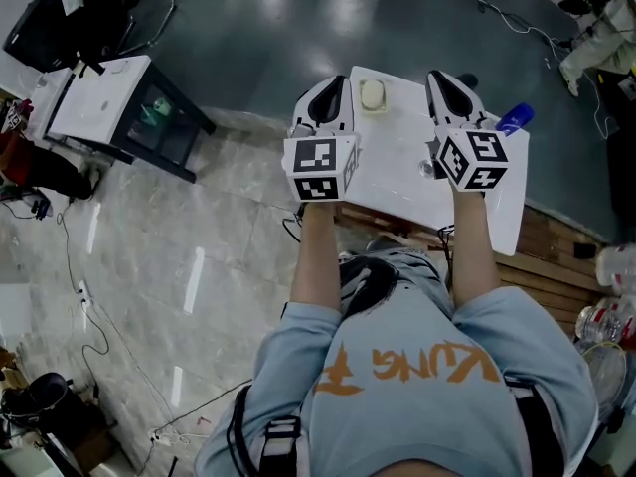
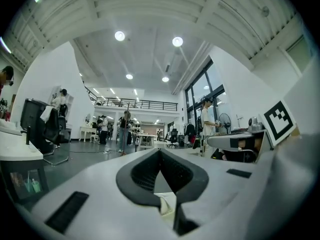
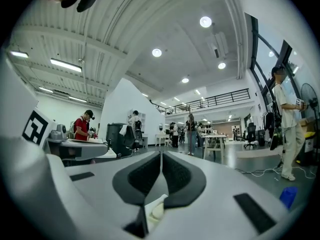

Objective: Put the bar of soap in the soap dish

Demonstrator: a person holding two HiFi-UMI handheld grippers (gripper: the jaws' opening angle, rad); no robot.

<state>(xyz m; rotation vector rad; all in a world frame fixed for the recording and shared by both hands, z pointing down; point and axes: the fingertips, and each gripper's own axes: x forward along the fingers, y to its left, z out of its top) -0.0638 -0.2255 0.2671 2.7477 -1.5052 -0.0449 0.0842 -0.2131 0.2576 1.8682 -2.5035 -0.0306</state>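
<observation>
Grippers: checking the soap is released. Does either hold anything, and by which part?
Nothing: left gripper and right gripper are shut, empty; the soap bar sits in the soap dish.

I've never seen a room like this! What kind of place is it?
Probably a big open lab or workshop: a high ceiling with round lights, a balcony railing, people among tables, and loose cables.

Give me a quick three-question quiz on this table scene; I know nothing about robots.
1. True or false: the left tool grips the bar of soap.
2. What colour is the object near the right tool on the white table? A red, B blue, C green.
3. Fill in: both tools' jaws are ___.
Key: 1 false; 2 B; 3 shut.
</observation>
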